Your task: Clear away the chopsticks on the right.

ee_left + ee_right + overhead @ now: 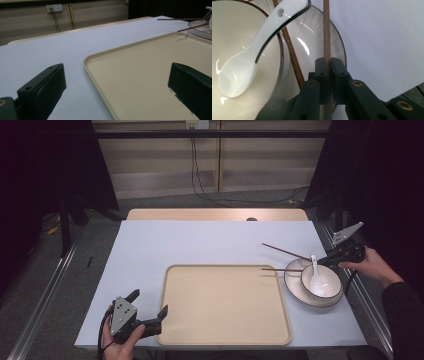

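Chopsticks: two, slim brown wood; one (pixel 327 30) clamped in the right gripper (pixel 327 65), the other (pixel 292 57) loose beside it.
Axis: the gripped stick runs from the plate (pixel 295 287) rim out over the table (pixel 200 242), slightly raised.
Bowl (pixel 327 292): one, glossy white, dark-rimmed, on the plate.
Spoon (pixel 315 275): one, white ceramic, in the bowl.
Tray (pixel 225 305): one, beige, rounded corners.
Left gripper (pixel 150 312): jaws wide, holding nothing, at the tray's near-left corner.
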{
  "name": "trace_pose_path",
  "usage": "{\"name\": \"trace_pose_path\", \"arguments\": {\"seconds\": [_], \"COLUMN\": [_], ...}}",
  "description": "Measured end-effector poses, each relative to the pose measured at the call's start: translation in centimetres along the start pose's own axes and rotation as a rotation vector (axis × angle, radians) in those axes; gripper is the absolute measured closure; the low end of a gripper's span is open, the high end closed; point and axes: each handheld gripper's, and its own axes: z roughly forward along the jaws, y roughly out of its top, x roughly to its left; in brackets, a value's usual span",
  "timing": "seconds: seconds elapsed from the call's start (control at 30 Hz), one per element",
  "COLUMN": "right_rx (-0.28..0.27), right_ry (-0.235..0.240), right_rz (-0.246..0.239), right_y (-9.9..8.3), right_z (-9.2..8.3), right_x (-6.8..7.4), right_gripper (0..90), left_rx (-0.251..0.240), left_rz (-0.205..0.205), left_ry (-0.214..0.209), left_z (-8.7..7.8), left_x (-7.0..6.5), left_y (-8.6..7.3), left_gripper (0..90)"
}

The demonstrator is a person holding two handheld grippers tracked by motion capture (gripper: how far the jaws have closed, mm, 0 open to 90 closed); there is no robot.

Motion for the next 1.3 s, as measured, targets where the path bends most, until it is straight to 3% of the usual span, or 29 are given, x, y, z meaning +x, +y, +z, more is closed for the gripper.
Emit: {"name": "trace_pose_path", "arguments": {"seconds": [0.23,0.33,0.4,0.47,0.53,0.57,0.93,1.23,1.3], "right_rx": [-0.072,-0.142,-0.152,-0.199,-0.221,-0.250,-0.284,-0.350,-0.368], "right_ry": [-0.025,-0.032,-0.031,-0.048,-0.045,-0.049,-0.069,-0.041,0.000], "right_rz": [0.137,0.220,0.231,0.275,0.288,0.308,0.387,0.446,0.452], "right_y": [-0.5,-0.4,-0.4,-0.4,-0.2,0.1,0.9,1.2,1.3], "right_z": [-1.4,-2.4,-2.6,-2.9,-2.9,-3.0,-2.8,-2.9,-2.9], "right_x": [-0.2,0.2,0.3,0.9,1.2,2.0,5.0,8.1,9.3], "right_gripper": [84.3,84.3,84.3,84.2,84.2,84.2,84.3,84.3,84.2], "left_rx": [0.003,0.006,0.006,0.002,0.004,0.002,0.004,-0.001,-0.006], "left_rz": [-0.001,0.004,0.001,-0.006,-0.005,-0.004,0.000,0.004,0.000], "left_ry": [-0.006,0.003,0.007,0.007,0.010,0.004,0.008,0.006,0.005], "left_z": [0.0,0.0,0.0,0.0,0.0,0.0,0.0,0.0,0.0], "left_x": [-0.1,0.0,0.0,0.0,0.0,0.1,0.0,-0.1,-0.1], "left_y": [0.0,0.0,0.0,0.0,0.0,0.0,0.0,0.1,0.0], "left_gripper": [1.6,1.7,1.8,1.8,1.8,1.8,1.8,1.8,1.8]}}
